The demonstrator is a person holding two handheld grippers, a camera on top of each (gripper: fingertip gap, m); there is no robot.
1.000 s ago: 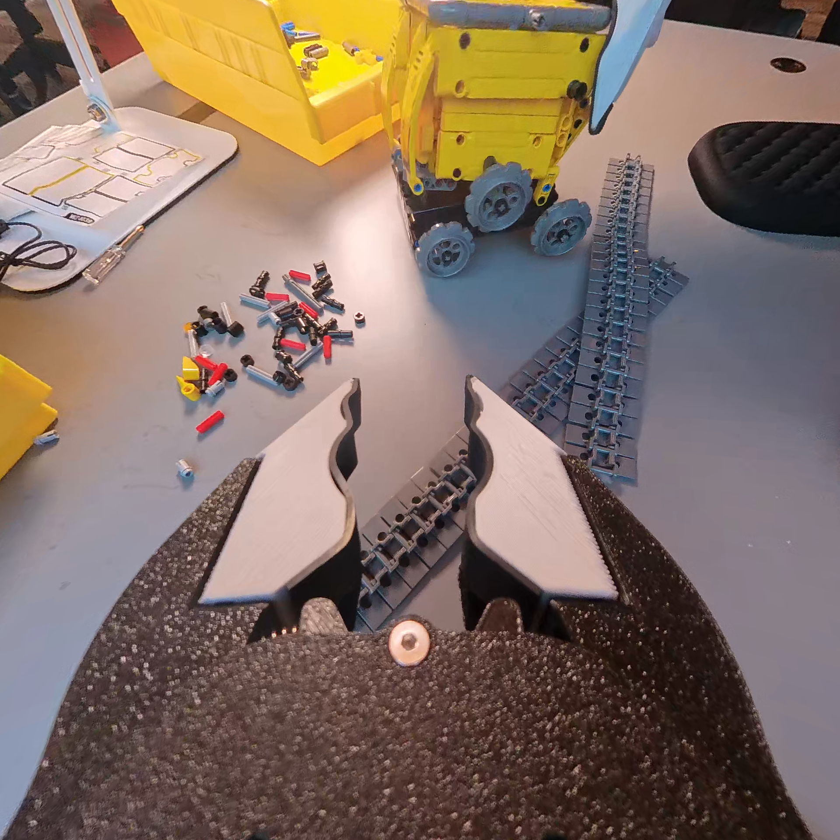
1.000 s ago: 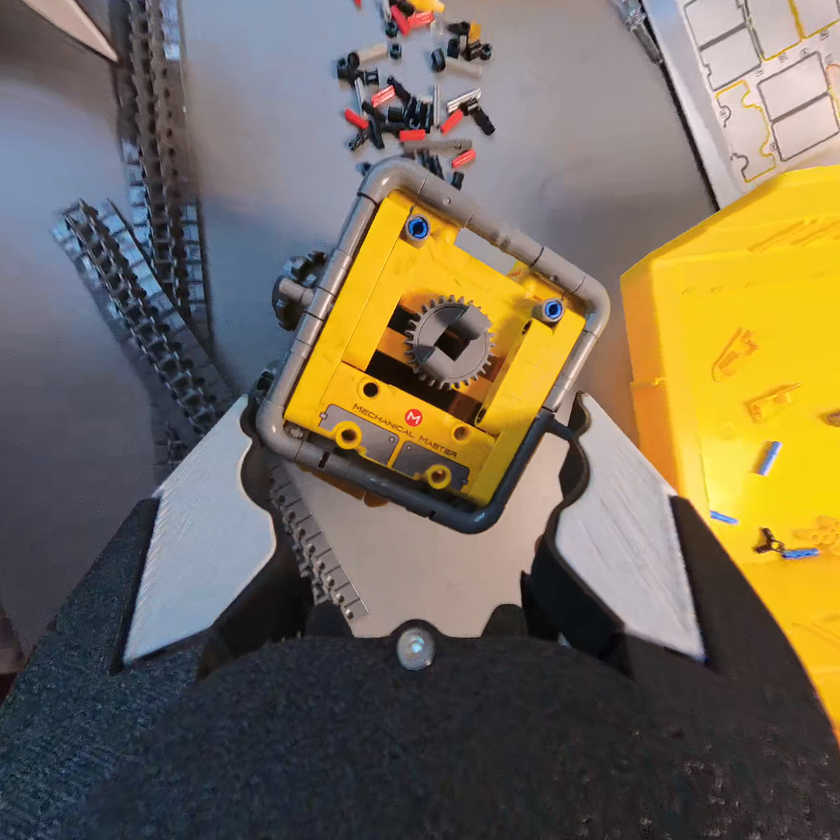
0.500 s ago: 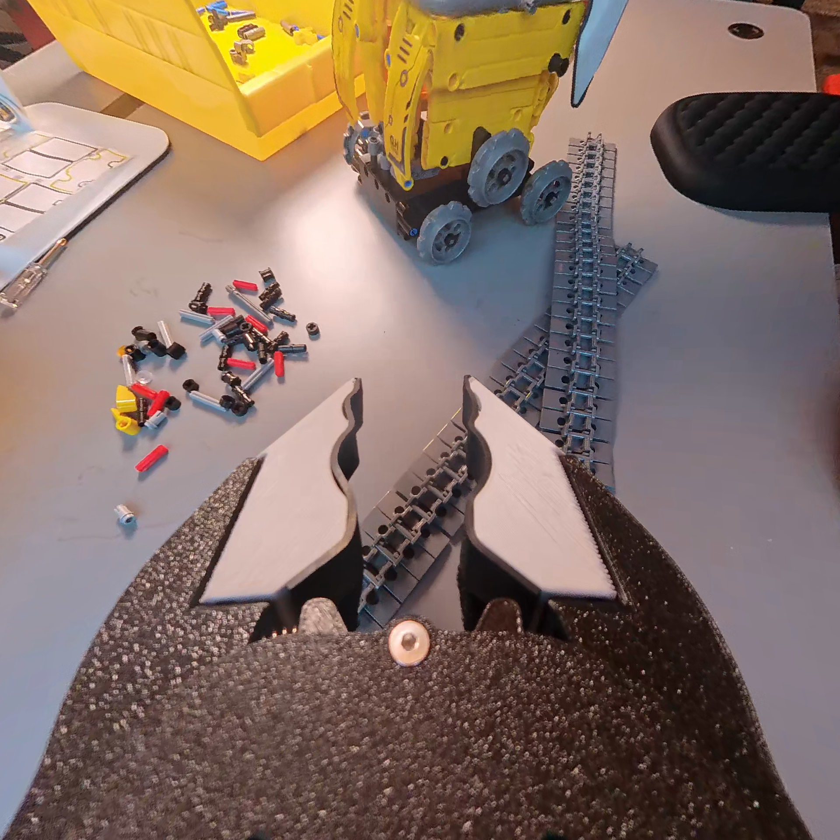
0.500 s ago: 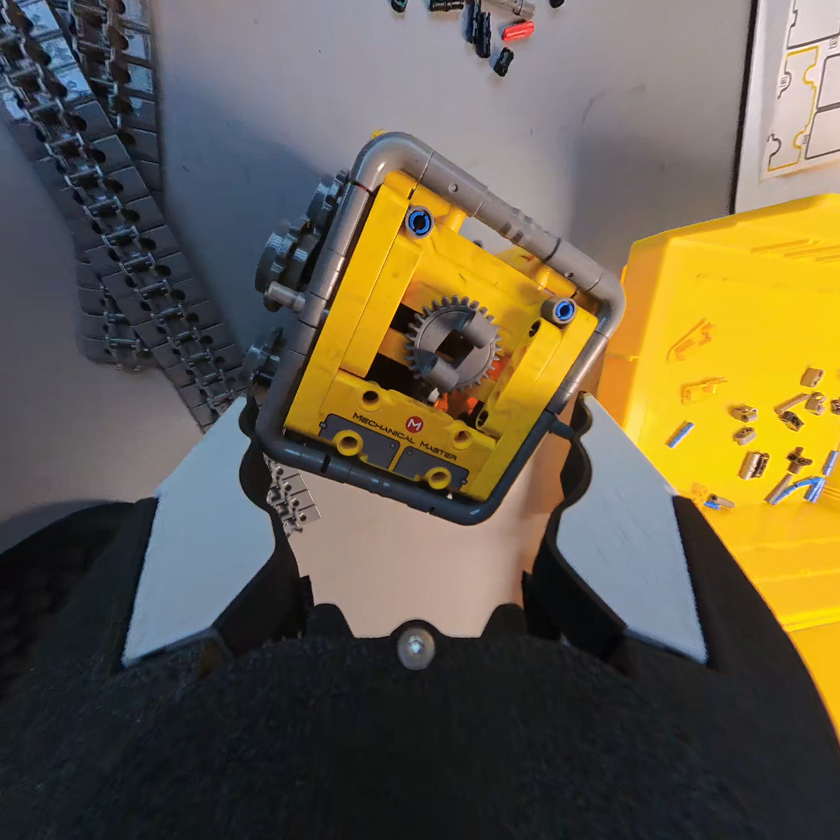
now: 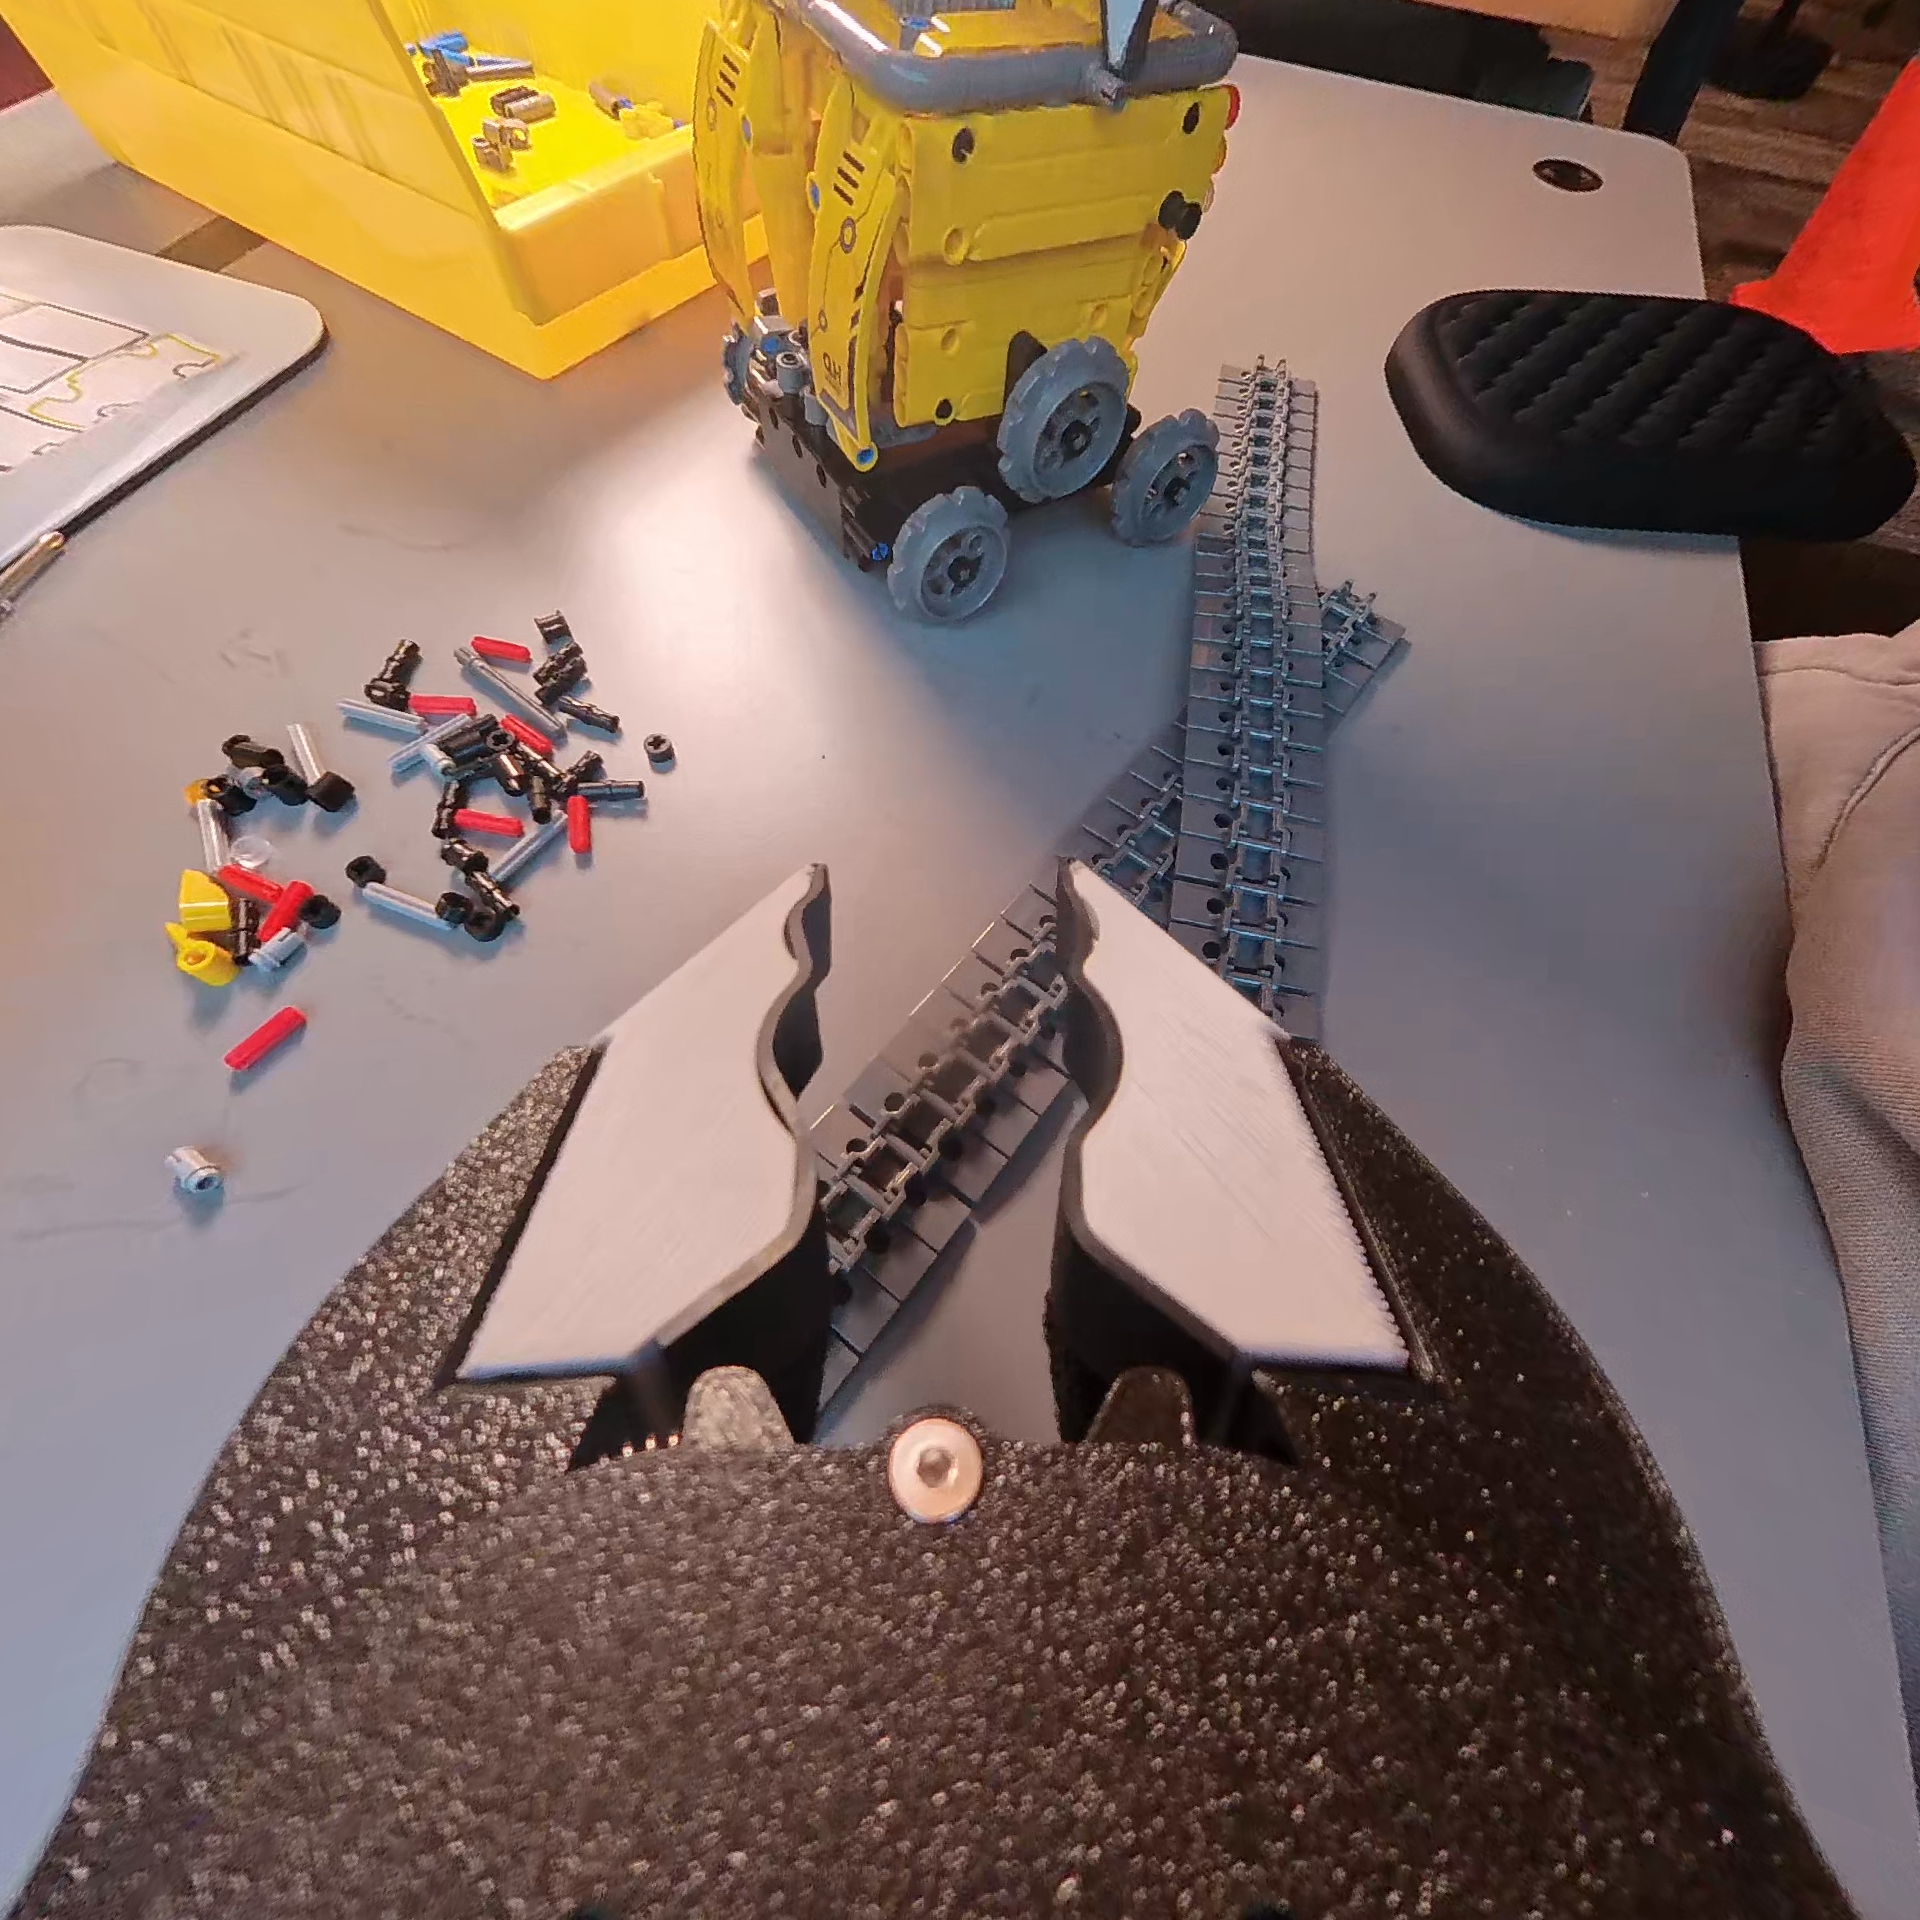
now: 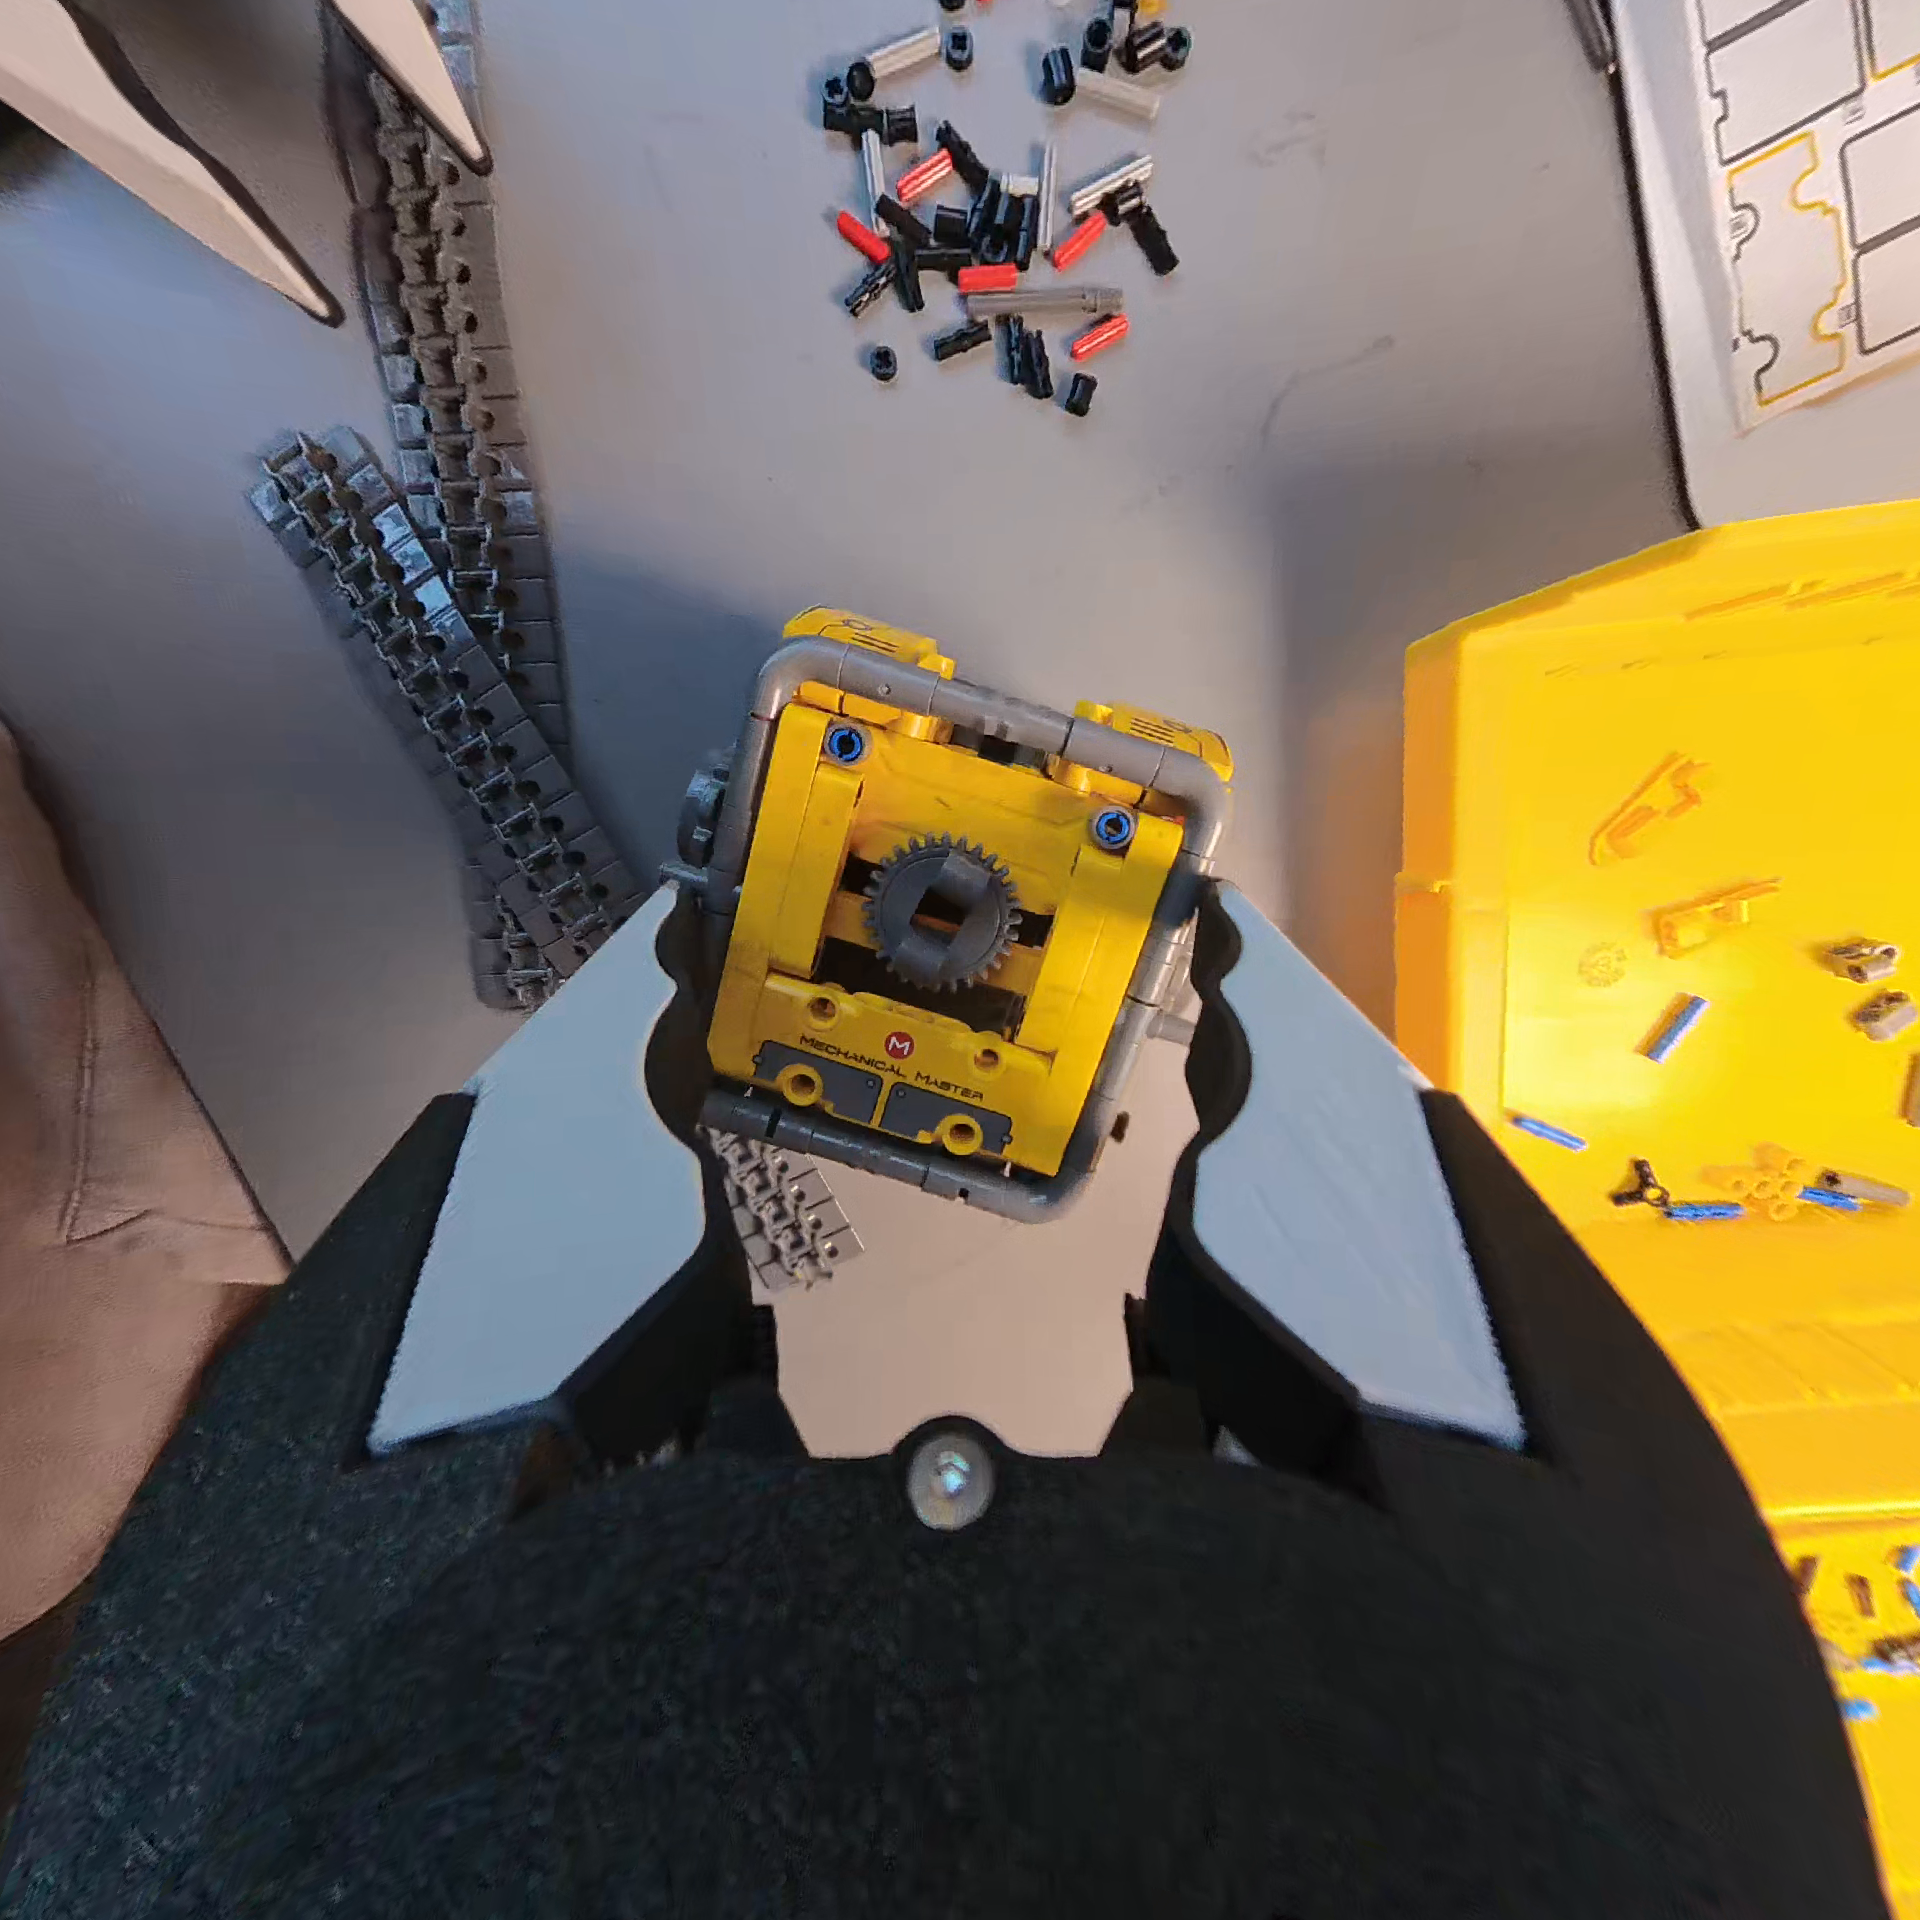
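- Since the earlier frames, right wrist view: yellow brick-built vehicle body [image 6: 956, 935] sits squarer between the fingers and lower in frame; the loose pins have come back into view at the top. Left wrist view: the body looks nearer and the white board at left has slid toward the edge.
- Left gripper [image 5: 940, 914]: fingers apart, holding nothing, hovering low over the near end of a grey track-link strip [image 5: 956, 1081] lying flat on the grey table [image 5: 727, 665]. Contact with the strip: cannot tell.
- Second grey track strip [image 5: 1257, 707] crosses the first just beyond the right finger and runs toward the wheels.
- Loose pins and connectors [image 5: 457, 790], black, red, grey and yellow, scattered left of the strips, well apart from both grippers.
- Right gripper [image 6: 935, 914]: fingers clamped on the body's grey tube frame, one on each side; gear [image 6: 940, 909] faces the camera. Its grey wheels [image 5: 1060, 426] look to be on or just above the table.
- Yellow parts case [image 5: 416, 177] open, just behind the body; black padded armrest [image 5: 1642, 416] to the far right.
- Risk, my judgement: grip bears on a pressed-together frame, so squeezing or twisting could pop a joint and drop the body.
- Risk: wheels stand near the second strip; a sideways shift could snag the links and drag both strips.
- Risk: left fingers closing askew could buckle the hinged strip or flick it into the pins.
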